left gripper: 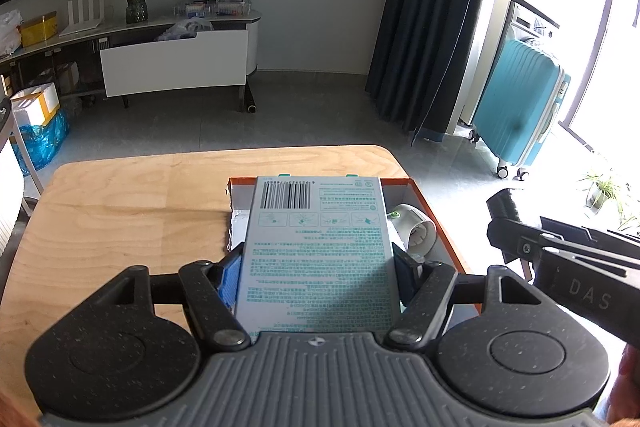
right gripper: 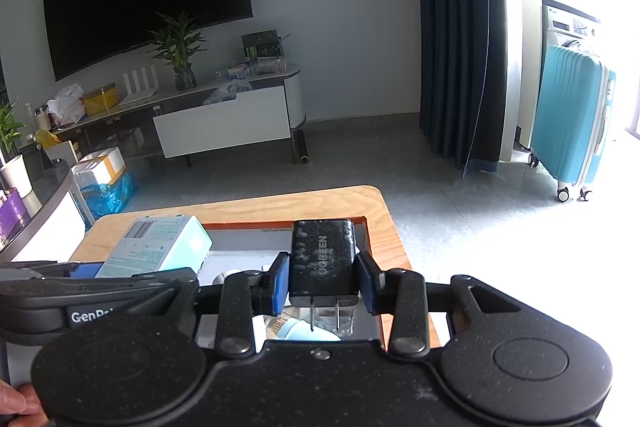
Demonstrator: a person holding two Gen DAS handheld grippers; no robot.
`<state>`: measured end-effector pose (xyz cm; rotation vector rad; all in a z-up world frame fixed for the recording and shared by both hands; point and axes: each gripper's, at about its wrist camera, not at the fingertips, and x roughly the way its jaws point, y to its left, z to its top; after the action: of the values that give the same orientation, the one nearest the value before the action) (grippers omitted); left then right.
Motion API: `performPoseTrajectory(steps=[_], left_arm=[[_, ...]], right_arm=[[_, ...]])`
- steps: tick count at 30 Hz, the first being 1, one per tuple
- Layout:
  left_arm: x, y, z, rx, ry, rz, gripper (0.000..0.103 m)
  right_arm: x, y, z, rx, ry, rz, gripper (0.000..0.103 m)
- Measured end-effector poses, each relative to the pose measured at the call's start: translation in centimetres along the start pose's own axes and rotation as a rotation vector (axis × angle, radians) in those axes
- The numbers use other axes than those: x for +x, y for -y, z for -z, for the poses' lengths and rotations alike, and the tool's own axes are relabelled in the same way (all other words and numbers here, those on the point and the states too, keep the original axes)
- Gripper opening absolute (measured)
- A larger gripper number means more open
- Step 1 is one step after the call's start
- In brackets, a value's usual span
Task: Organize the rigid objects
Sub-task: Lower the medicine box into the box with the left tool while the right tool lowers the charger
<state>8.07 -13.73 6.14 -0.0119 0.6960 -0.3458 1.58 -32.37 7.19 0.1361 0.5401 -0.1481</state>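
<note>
My left gripper (left gripper: 318,273) is shut on a flat pale box with teal print and a barcode (left gripper: 318,247), held over an orange-rimmed open box (left gripper: 430,201) on the wooden table (left gripper: 120,211). The same pale box (right gripper: 160,247) shows at the left of the right wrist view. My right gripper (right gripper: 323,279) is shut on a black UGREEN plug charger (right gripper: 323,259), prongs toward the camera, above the orange-rimmed box (right gripper: 366,227). Inside that box lies a white round item (left gripper: 414,227); a pale blue item (right gripper: 298,331) shows under the charger.
The right gripper's black body (left gripper: 560,259) juts in at the right of the left wrist view. Beyond the table are grey floor, a TV cabinet (left gripper: 172,63), a dark curtain (left gripper: 432,19) and a teal suitcase (left gripper: 520,107). A fingertip (right gripper: 20,407) shows at bottom left.
</note>
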Motion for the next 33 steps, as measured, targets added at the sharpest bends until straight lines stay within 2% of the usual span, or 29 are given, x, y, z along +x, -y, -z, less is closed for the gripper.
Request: performPoseTrajectory(steps=[33], left_arm=[[3.3,-0.6,-0.4,-0.021,-0.059,-0.016,0.071]], right_arm=[[5.3,0.0,0.0,-0.005,-0.095,0.005,0.044]])
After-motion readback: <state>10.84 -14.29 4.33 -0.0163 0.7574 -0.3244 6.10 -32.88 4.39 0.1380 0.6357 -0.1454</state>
